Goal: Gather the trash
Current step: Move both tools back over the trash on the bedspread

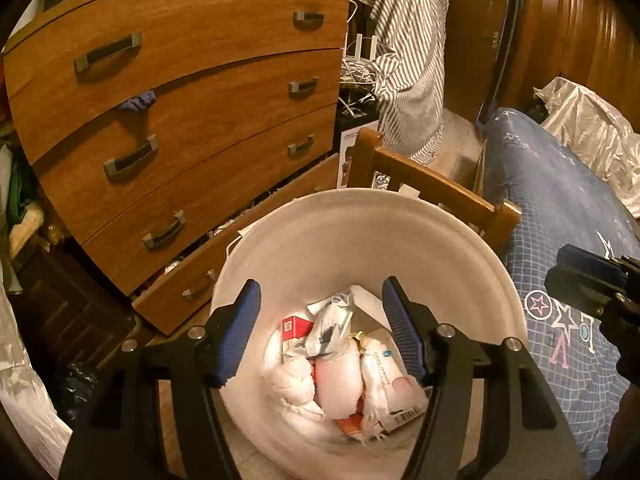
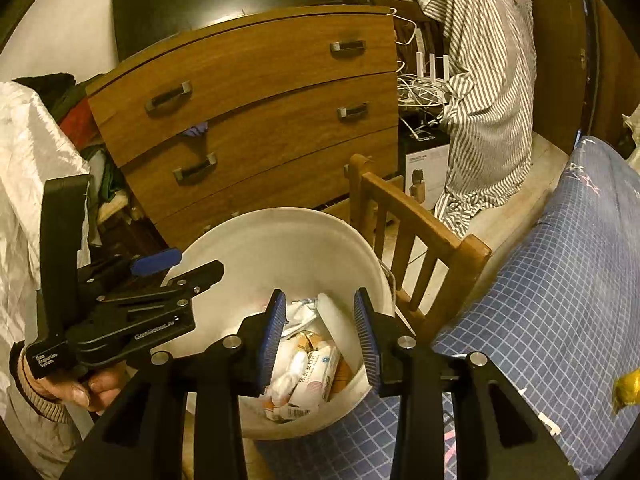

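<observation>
While both grippers' fingers (image 1: 400, 332) gape, trash (image 1: 340, 364) lies below — inside the bin (image 1: 360, 232).

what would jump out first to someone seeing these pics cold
The round white plastic bin in the middle foreground, holding crumpled white tissues and wrappers, draws the eye first, with the open left gripper and open right gripper poised above it, nothing between their jaws. Behind stands a curved brown wooden chest of drawers, its bottom drawer pulled out, and a blue checked bedspread lies at right.

Left claw (image 1: 322, 332) and right claw (image 2: 320, 336) both agape, empty.
</observation>
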`<state>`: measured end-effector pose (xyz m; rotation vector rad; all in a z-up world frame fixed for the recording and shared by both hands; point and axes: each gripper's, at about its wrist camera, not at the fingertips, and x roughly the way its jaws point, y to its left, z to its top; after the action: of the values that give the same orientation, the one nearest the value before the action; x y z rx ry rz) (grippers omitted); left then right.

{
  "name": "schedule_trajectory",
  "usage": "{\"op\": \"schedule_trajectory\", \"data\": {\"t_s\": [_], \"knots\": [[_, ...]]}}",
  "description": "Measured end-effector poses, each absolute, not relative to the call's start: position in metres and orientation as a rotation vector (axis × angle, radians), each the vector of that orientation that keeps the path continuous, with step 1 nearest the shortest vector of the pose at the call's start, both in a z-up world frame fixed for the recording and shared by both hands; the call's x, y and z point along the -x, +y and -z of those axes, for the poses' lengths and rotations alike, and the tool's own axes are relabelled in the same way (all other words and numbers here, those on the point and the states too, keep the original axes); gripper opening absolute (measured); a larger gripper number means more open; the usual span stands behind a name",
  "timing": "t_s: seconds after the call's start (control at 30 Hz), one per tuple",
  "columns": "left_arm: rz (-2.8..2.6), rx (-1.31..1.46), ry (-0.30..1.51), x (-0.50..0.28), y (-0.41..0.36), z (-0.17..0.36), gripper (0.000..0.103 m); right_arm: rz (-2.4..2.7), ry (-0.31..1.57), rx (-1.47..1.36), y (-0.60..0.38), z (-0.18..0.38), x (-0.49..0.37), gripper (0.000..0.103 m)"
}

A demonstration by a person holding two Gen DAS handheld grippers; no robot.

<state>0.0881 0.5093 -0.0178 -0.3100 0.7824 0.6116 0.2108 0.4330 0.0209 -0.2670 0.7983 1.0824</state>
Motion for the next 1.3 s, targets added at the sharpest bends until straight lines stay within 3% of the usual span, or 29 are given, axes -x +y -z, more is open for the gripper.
{"op": "schedule_trajectory", "data": {"t_s": [0.33, 0.7, 0.83, 1.0, 1.17, 1.3], "knots": [[-0.567, 0.257, 0.755, -0.097, 0.472, 0.005, 0.062, -0.993, 0.677, 0.224, 0.378, -0.037, -0.208, 0.037], [-0.416, 0.149, 0.659, -0.128, 0.352, 0.003, 0.069, -0.702, 0.376, 0.198, 0.241, -0.053, -0.187, 0.037], [-0.326, 0.129, 0.654, -0.140, 0.311, 0.005, 0.074, -0.601, 0.359, 0.198, 0.173, -0.047, -0.190, 0.039], [-0.211, 0.106, 0.688, -0.161, 0.257, 0.013, 0.078, -0.455, 0.421, 0.176, 0.066, -0.029, -0.208, 0.050], [-0.107, 0.112, 0.743, -0.181, 0.205, 0.027, 0.082, -0.286, 0.513, 0.106, -0.051, -0.008, -0.231, 0.054], [-0.004, 0.076, 0.799, -0.199, 0.145, 0.043, 0.082, -0.185, 0.567, 0.013, -0.152, 0.011, -0.236, 0.069]]}}
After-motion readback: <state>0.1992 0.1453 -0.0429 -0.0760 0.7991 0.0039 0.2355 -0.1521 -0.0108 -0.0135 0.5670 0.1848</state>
